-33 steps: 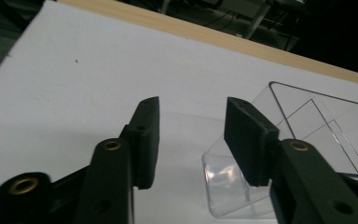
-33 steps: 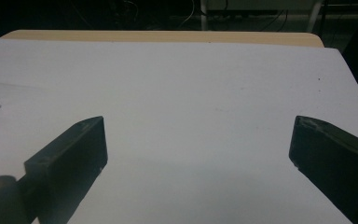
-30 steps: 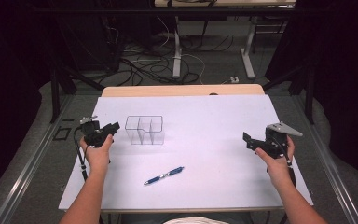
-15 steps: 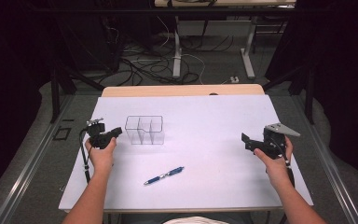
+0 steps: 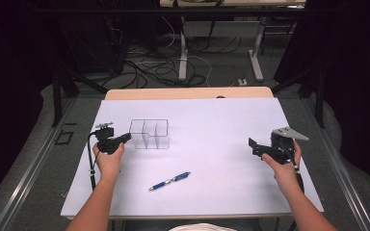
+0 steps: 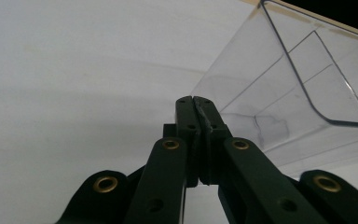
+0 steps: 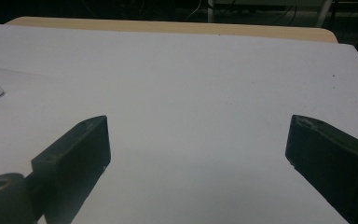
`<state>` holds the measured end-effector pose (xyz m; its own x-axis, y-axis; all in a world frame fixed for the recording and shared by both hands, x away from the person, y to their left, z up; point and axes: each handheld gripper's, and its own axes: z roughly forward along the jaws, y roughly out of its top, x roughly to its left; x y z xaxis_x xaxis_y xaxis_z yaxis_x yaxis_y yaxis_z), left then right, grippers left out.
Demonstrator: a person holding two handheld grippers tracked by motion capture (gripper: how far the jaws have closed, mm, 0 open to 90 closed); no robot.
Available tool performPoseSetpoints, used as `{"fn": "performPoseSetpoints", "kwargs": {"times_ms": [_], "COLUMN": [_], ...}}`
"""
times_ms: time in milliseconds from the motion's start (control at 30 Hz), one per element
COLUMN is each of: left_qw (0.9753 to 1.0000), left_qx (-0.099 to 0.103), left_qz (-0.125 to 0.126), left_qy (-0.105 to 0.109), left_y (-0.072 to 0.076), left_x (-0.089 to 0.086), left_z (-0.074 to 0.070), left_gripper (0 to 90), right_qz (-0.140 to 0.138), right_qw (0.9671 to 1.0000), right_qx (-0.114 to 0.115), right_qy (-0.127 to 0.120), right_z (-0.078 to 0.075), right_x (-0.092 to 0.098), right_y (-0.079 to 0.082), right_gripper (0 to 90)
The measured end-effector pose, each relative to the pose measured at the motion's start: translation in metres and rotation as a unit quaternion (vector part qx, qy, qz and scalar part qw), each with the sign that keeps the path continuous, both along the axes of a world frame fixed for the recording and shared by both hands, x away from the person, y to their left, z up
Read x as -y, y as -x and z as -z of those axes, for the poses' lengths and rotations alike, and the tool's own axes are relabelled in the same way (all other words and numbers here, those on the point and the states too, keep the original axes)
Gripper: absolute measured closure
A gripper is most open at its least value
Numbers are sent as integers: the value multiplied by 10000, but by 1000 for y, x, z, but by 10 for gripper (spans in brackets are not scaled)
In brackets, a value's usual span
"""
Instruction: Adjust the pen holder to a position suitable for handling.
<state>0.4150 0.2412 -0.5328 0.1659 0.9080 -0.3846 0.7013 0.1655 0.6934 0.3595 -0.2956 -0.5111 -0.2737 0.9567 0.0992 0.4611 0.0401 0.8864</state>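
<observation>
Beside clear divided box (image 6: 279,93), left gripper (image 6: 196,100) pressed together; box cut off. Right gripper (image 7: 198,140) spread.

I'm seeing a clear plastic divided organizer (image 5: 149,133) standing upright on the white table (image 5: 212,120), left of centre. A blue pen (image 5: 169,181) is lying flat nearer me, well apart from it.
</observation>
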Motion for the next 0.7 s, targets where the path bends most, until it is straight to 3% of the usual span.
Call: {"fn": "performPoseSetpoints", "kwargs": {"times_ms": [133,233,533,700], "left_qw": [9999,10000,10000,9999], "left_qx": [-5,4,-15,69], "left_qz": [61,28,69,111], "left_qy": [-83,10,-60,-34], "left_y": [1,1,-1,-3], "left_x": [3,2,5,11], "left_z": [-2,-1,0,0], "left_gripper": [897,897,896,897], "right_qz": [-28,-49,-85,-146], "right_qw": [10000,10000,10000,9999], "right_qx": [15,-6,21,-4], "right_qy": [11,20,32,58], "right_z": [1,1,2,3], "right_x": [0,-1,-4,-6], "right_y": [-1,-1,-2,-3], "right_gripper": [62,62,64,63]}}
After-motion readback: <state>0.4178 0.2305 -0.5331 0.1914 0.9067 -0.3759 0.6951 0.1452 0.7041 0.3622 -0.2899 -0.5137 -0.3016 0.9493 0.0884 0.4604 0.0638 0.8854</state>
